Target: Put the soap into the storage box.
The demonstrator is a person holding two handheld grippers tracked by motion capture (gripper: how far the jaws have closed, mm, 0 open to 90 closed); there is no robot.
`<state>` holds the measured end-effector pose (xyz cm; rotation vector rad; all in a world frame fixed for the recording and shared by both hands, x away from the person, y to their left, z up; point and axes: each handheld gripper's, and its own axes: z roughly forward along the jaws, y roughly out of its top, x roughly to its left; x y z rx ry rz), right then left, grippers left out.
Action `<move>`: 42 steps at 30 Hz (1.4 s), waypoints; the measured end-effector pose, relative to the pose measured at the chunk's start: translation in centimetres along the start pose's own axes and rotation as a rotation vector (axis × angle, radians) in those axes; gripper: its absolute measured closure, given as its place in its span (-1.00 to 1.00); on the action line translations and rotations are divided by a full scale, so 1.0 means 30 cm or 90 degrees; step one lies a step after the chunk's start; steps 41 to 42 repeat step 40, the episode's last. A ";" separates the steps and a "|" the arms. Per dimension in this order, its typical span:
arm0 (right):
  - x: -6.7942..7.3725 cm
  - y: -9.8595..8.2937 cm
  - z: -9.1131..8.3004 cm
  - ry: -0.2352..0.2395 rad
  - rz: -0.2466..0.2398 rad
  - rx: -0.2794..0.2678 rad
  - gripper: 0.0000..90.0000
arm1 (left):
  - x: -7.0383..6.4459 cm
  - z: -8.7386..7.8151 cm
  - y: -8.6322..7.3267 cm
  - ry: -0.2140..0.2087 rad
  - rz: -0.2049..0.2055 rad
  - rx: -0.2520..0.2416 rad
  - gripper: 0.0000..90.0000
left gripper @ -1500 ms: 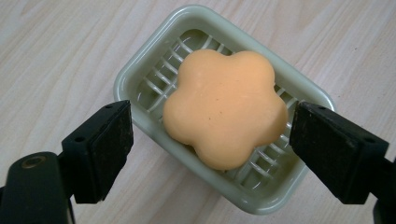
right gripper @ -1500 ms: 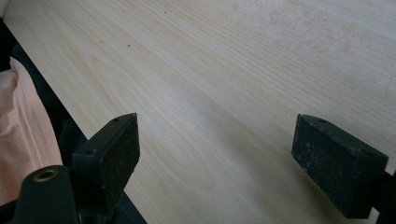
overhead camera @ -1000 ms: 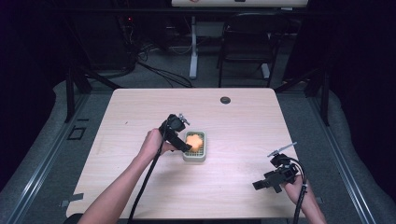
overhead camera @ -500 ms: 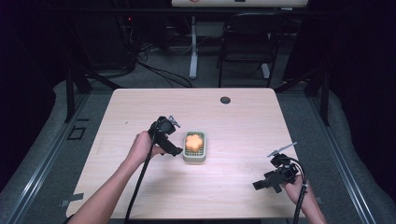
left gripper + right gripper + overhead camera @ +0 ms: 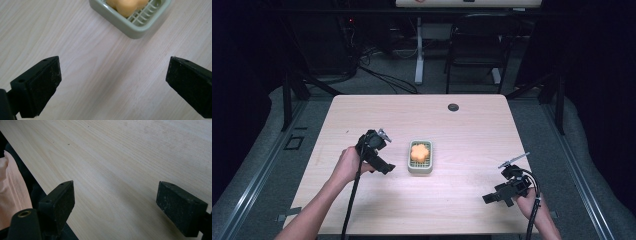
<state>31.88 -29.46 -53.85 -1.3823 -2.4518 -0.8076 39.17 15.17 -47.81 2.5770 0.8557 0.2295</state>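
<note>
A pale green soap dish [image 5: 420,168] sits mid-table with an orange flower-shaped soap [image 5: 420,152] resting on its grid. My left gripper [image 5: 384,168] hovers just left of the dish, open and empty. In the left gripper view the dish [image 5: 130,26] and the soap [image 5: 126,6] lie at the top edge, beyond the wide-spread jaws of my left gripper [image 5: 113,82]. My right gripper [image 5: 488,198] rests near the front right corner of the table, far from the dish. Its jaws stand wide apart over bare wood in the right gripper view [image 5: 125,207].
The light wooden table [image 5: 362,115] has a dark round cable hole [image 5: 453,107] near its far edge. A chair [image 5: 472,55] and desk legs stand behind the table. Dark floor surrounds the table on all sides.
My left gripper has drawn back leftward from over the dish, leaving the soap lying in it. The right gripper has stayed put.
</note>
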 end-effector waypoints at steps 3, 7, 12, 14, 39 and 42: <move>0.000 -0.001 0.000 -0.001 0.002 -0.003 -0.67 | -0.003 -0.023 -0.049 0.006 -0.004 0.008 -0.99; 0.000 0.000 -0.001 -0.001 0.000 0.000 -0.67 | -0.006 -0.037 -0.102 0.006 -0.012 0.022 -1.00; 0.000 0.001 -0.003 -0.002 -0.004 0.004 -0.67 | -0.009 -0.041 -0.150 0.007 -0.021 0.034 -1.00; 0.001 0.000 -0.001 -0.003 -0.001 0.001 -0.67 | -0.016 -0.040 -0.180 0.004 -0.028 0.043 -1.00; 0.001 0.002 0.003 -0.009 -0.009 0.006 -0.67 | 0.005 0.009 -0.323 -0.017 -0.079 0.050 -1.00; -0.001 0.002 0.002 -0.009 -0.013 0.010 -0.67 | 0.006 0.011 -0.322 -0.019 -0.078 0.051 -1.00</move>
